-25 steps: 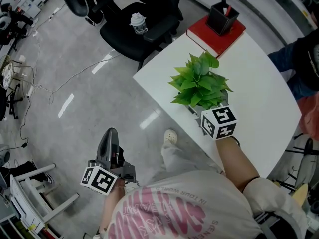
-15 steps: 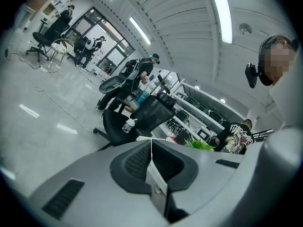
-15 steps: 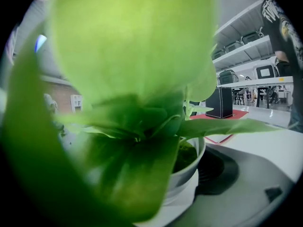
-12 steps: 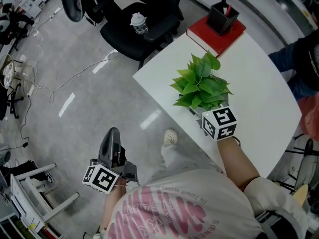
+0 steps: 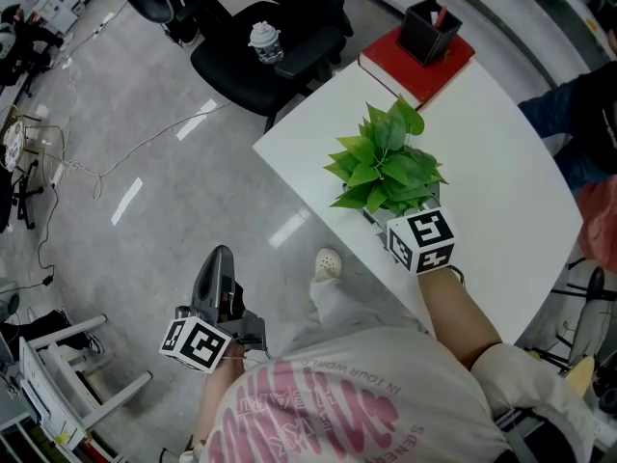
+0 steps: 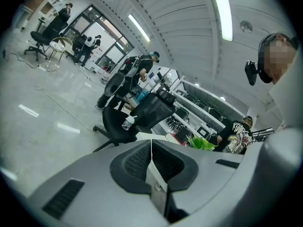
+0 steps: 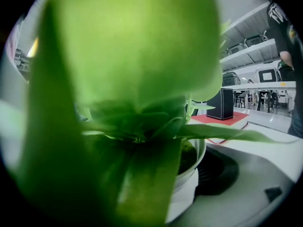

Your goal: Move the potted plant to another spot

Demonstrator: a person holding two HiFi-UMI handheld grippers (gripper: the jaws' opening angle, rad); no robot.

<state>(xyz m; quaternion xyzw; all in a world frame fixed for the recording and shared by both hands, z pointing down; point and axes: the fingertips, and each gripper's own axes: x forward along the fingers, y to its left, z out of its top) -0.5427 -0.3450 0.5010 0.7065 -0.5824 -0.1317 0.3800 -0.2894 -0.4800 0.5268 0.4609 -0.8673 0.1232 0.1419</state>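
The potted plant, green-leaved in a white pot, stands near the front-left edge of the white table. My right gripper reaches in under its leaves from the near side. In the right gripper view the pot sits between the jaws, its rim against the dark right pad; leaves hide the left jaw. My left gripper hangs over the floor at the lower left, jaws shut together with nothing in them.
A red book with a black pen holder lies at the table's far corner. A black office chair carrying a cup stands beyond the table. Another person is at the right edge. Cables cross the floor at left.
The plant and my right gripper have shifted only very slightly, about as much as the whole view. The left gripper stays where it was.
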